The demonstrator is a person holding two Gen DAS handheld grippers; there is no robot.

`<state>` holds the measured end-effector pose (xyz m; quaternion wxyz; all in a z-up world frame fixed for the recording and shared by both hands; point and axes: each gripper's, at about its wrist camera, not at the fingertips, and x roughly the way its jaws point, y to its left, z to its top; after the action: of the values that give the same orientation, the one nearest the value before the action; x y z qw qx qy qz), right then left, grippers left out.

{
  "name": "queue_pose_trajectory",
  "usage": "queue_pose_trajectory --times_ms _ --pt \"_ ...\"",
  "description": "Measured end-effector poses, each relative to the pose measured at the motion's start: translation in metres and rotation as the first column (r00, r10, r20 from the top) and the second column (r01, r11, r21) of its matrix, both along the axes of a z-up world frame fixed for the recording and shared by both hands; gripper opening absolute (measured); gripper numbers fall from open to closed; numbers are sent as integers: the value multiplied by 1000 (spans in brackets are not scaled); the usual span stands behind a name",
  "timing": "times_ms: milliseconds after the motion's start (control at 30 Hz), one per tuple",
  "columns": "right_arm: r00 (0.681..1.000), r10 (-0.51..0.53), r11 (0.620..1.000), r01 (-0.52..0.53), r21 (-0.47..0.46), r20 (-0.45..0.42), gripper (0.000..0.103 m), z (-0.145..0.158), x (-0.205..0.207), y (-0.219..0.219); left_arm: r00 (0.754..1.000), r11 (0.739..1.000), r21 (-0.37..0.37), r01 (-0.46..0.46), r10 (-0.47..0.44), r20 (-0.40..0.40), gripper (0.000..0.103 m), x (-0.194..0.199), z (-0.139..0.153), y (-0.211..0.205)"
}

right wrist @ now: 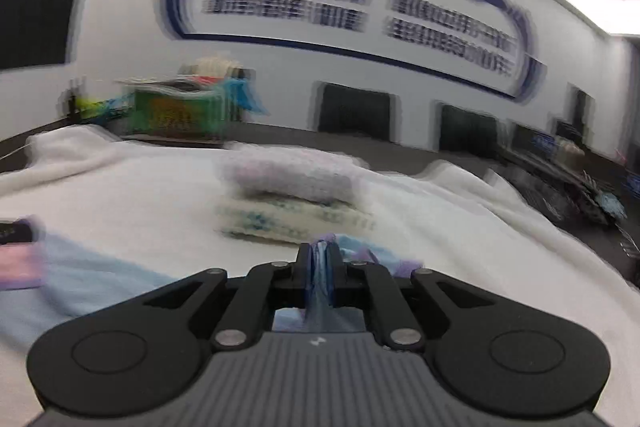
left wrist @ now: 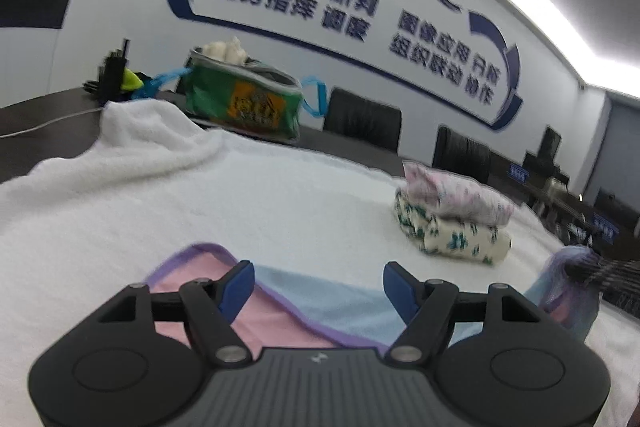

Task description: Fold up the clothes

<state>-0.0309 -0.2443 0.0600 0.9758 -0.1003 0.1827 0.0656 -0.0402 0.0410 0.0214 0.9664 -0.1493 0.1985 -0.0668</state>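
Left gripper (left wrist: pixel 318 285): jaws stand wide apart, nothing pinched; its blue fingertips (left wrist: pixel 239 283) hover over the garment, and whether they touch it cannot be told.
Right gripper (right wrist: pixel 320 259): jaws closed tight on a bunched fold of the garment, cloth squeezed between the 2 pads.
Garment (left wrist: pixel 320 303): pale blue and pink with a lilac border, lying low on the white blanket (left wrist: pixel 240 195) just under the left gripper; its far end is lifted in the right gripper's pinch.
Folded stack (left wrist: pixel 452 215): 2 folded pieces, the pink-patterned one on top of the green-patterned one, set on the blanket well beyond the garment.
Green bag (left wrist: pixel 244 99): stands on the dark table (left wrist: pixel 36 111) past the blanket's far edge.
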Motion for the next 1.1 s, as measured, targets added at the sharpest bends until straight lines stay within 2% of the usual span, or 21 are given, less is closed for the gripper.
queue_pose_trajectory --times_ms 100,167,233,267,300,400,467,500,567,600,667,700,767,800,867,900,933,967,1000,1100 --pt "981 166 984 -171 -49 -103 10 -17 6 54 1000 998 -56 -28 29 7 70 -10 6 11" --pt "961 221 968 -236 -82 -165 20 -27 9 76 999 994 -96 -46 45 -19 73 -20 9 22" --pt "951 259 960 -272 -59 -172 49 -18 3 77 997 991 -116 -63 57 -54 76 -31 9 31" --pt "945 281 957 -288 -22 -165 54 -7 0 71 995 989 -125 -73 64 -71 76 -36 9 36" --pt "940 303 953 -304 18 -159 57 6 -2 64 992 988 -116 -101 91 -88 76 -43 8 39" --pt "922 368 929 -358 96 -124 58 40 -2 46 976 980 -53 -191 184 -118 75 -59 10 44" --pt "893 435 900 -430 69 -116 58 52 10 44 964 970 86 -225 235 -121 75 -63 12 36" --pt "868 479 877 -479 31 -128 58 54 22 51 960 958 163 -235 255 -116 75 -65 11 31" --pt "805 570 812 -583 -37 -165 57 52 46 69 951 941 248 -228 271 -152 73 -62 6 28" --pt "752 635 753 -654 -75 -174 57 48 57 81 945 942 251 -223 272 -182 66 -62 2 30" --pt "624 753 607 -781 -146 -208 57 38 79 108 936 951 219 -218 268 -231 57 -62 -4 34" --pt "570 779 547 -822 -159 -263 57 31 91 125 934 956 204 -210 258 -248 56 -64 -7 34" --pt "502 784 485 -863 -143 -365 54 17 119 159 930 949 231 -216 272 -247 56 -63 -10 30" --pt "468 782 457 -880 -130 -413 50 10 132 175 928 944 245 -219 279 -245 55 -62 -12 28" --pt "388 774 422 -905 -48 -500 45 -2 157 198 928 935 280 -220 288 -234 50 -58 -13 24" --pt "348 776 405 -914 -9 -526 41 -7 166 205 929 930 296 -220 292 -228 43 -55 -14 22" --pt "324 777 394 -919 17 -540 39 -11 172 209 932 925 314 -214 289 -217 34 -54 -14 20" --pt "314 778 394 -918 35 -544 36 -16 175 211 939 927 318 -197 272 -211 17 -51 -14 18" --pt "306 780 396 -917 52 -545 22 -22 178 213 942 932 312 -184 258 -213 9 -49 -13 17" --pt "295 810 394 -914 98 -506 2 -26 184 209 948 940 305 -156 229 -221 4 -42 -10 18"
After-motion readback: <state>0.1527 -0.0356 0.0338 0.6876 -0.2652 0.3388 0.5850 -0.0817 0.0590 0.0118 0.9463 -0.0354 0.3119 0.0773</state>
